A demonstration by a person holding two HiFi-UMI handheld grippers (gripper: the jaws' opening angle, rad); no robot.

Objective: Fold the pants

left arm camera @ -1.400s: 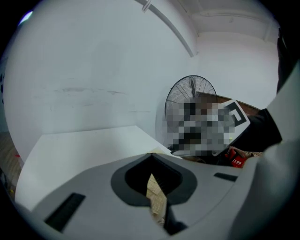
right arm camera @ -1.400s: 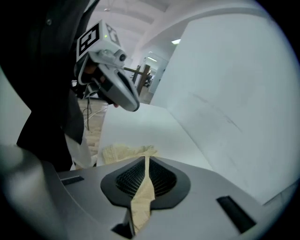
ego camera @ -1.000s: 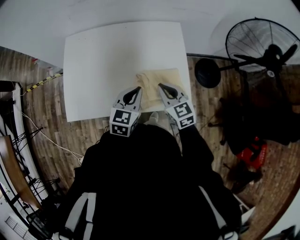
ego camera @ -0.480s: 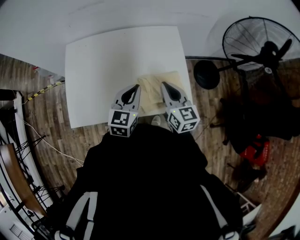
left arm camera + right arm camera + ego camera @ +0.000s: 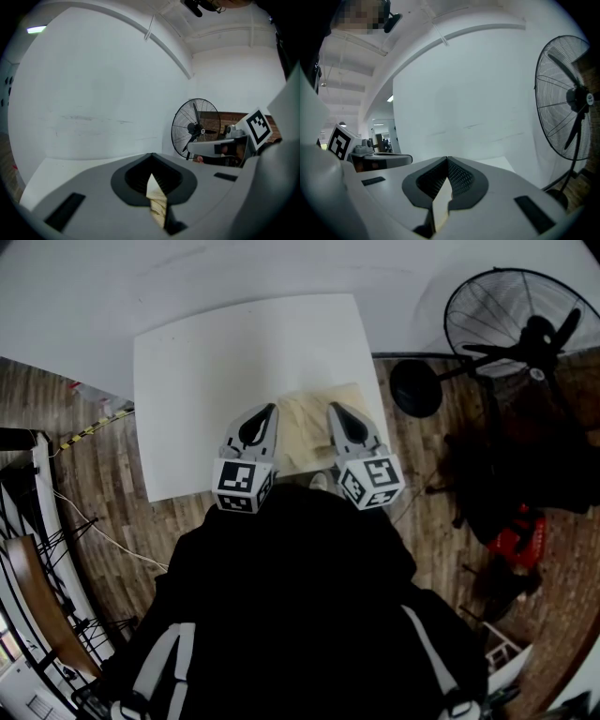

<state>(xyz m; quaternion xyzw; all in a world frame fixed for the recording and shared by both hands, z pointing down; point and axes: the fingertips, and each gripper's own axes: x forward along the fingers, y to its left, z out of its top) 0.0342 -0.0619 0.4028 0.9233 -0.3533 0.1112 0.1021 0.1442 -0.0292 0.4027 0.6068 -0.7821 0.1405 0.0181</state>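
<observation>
Only close-up: pants (image 5: 154, 193) between both jaws.

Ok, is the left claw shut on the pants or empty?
Shut on them: the left claw has its jaws together with a strip of the beige pants pinched between them.

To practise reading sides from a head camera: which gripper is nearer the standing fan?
Right. The right gripper, shut on the pants, is on the side toward the fan; the left gripper, also gripping them, is farther away.
</observation>
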